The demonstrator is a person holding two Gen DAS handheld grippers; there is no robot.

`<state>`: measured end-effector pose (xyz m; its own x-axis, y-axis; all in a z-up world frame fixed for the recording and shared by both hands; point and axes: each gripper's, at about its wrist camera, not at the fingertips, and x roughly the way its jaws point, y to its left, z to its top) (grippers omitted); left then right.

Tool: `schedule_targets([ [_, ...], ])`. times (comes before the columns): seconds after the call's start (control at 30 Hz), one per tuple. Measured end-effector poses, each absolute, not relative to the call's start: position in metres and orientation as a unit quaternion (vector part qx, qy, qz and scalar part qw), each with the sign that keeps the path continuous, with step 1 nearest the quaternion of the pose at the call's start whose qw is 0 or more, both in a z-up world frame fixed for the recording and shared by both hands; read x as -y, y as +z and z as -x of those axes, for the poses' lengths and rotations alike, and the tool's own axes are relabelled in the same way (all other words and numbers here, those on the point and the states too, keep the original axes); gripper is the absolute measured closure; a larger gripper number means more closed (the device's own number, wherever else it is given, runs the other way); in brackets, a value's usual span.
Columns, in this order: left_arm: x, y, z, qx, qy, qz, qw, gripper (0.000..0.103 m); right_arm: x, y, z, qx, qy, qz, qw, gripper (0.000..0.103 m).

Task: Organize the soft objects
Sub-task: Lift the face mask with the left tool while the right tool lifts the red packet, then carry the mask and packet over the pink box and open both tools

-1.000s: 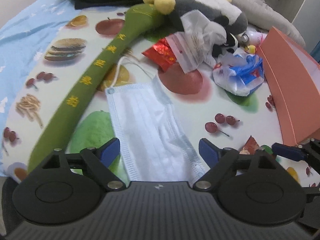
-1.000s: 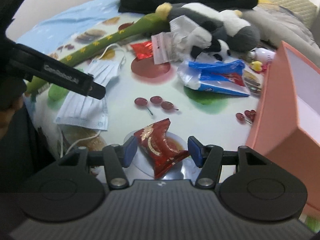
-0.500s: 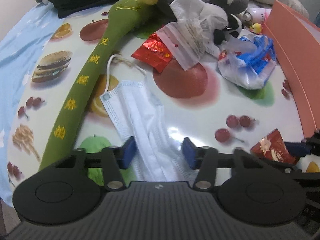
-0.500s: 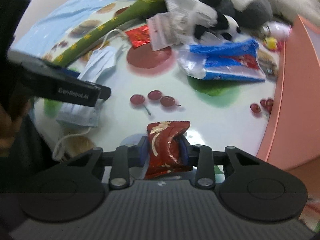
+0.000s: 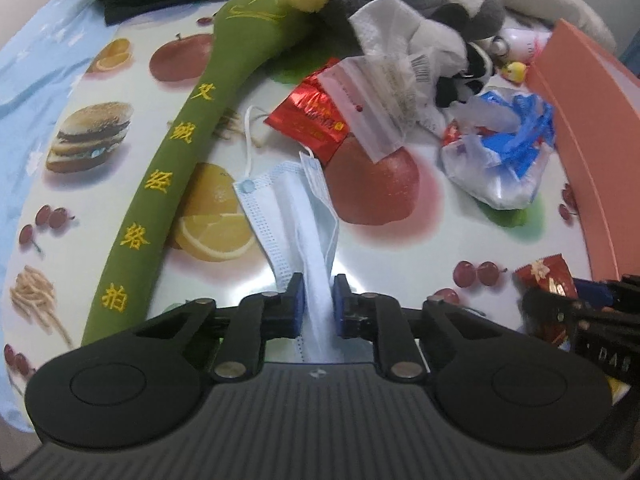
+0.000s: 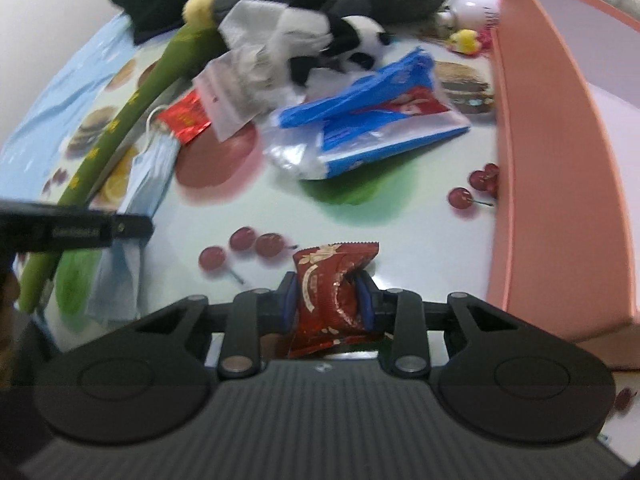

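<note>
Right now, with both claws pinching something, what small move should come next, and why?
Probably lift both a little. The left gripper is closing on the bunched mask, and the right gripper grips the red packet. Both things still trail on the table, so raising them clear comes before carrying them, likely toward the pink box.

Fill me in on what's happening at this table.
A person is tidying clutter with a gripper in each hand. The left gripper is closing on a blue face mask, bunched between its pads. The right gripper pinches a dark red snack packet. A pink box stands open to the right.
</note>
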<state>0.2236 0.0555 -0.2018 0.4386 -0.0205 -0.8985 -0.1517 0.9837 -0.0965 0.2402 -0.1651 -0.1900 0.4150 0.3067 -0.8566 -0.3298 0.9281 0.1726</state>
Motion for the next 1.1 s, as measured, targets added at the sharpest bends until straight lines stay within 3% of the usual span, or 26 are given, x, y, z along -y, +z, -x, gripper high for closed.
schedule_targets([
  [0.43,-0.049,-0.162,-0.169,-0.452,-0.017,0.117,0.884,0.093,0.171,-0.162,-0.184,-0.437,0.177,-0.015,0.882,0.07],
  [1.1,0.004,-0.043,-0.152,-0.346,-0.094,0.105,0.927,0.093,0.212,-0.046,-0.159,-0.308,0.155,-0.037,0.938,0.07],
])
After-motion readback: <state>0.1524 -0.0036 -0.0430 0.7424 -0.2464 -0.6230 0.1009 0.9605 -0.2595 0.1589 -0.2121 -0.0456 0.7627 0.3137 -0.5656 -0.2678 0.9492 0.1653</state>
